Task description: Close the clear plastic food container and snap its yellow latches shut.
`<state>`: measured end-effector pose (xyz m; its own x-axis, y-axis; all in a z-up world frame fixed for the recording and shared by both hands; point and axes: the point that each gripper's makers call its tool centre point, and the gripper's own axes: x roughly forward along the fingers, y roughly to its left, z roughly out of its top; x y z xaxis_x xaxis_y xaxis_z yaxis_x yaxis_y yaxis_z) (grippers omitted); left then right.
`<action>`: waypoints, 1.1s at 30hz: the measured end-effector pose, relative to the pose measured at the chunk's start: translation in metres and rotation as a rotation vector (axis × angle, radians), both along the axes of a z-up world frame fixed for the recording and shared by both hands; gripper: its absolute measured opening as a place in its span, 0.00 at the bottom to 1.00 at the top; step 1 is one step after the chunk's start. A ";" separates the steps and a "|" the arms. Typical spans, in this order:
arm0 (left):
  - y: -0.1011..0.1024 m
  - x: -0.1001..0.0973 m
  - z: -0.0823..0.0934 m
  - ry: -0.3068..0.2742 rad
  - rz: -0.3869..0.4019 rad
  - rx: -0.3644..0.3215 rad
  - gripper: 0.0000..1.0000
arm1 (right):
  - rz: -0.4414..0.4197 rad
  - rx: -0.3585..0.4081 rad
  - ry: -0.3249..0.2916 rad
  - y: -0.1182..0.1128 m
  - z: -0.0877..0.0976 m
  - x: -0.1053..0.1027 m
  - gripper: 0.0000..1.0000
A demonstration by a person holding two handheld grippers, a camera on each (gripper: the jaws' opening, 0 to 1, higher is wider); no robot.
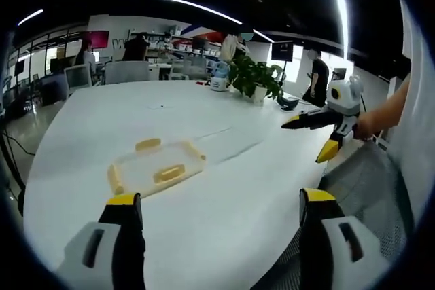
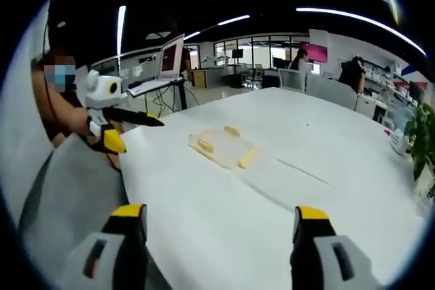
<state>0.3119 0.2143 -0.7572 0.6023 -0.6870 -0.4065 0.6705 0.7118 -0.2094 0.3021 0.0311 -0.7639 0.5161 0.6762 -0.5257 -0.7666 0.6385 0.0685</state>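
So the clear food container point(image 1: 156, 166) is sitting out on the big white table point(image 1: 224, 188), lid looking laid on top, with its yellow latches point(image 1: 169, 172) sticking out around the edges. Nothing is touching it.

The left tool point(image 1: 221, 212) is hanging back at the near edge of the table, jaws spread wide and gripping nothing, container well ahead and a bit to its left in the left gripper view. The right tool point(image 2: 219, 225) is doing the same thing from its side, jaws wide apart, container point(image 2: 222, 146) ahead of it and well apart.

Each tool is popping up in the other's view too, held off the table edge by a hand point(image 1: 367, 125), also released. A potted plant point(image 1: 254, 78) is sitting at the far end of the table.
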 end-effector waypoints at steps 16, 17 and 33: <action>0.013 0.028 -0.004 -0.002 -0.010 0.031 0.93 | 0.060 -0.019 -0.001 0.019 -0.002 0.030 0.86; 0.014 0.030 -0.004 -0.001 -0.011 0.030 0.93 | 0.062 -0.019 -0.001 0.020 -0.002 0.032 0.86; 0.021 0.047 -0.011 0.003 -0.035 0.062 0.91 | 0.106 -0.039 -0.006 0.031 -0.004 0.056 0.84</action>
<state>0.3593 0.2356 -0.7684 0.5774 -0.6807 -0.4508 0.6944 0.6999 -0.1675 0.3583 0.0623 -0.7677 0.4455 0.7065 -0.5499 -0.8305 0.5555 0.0408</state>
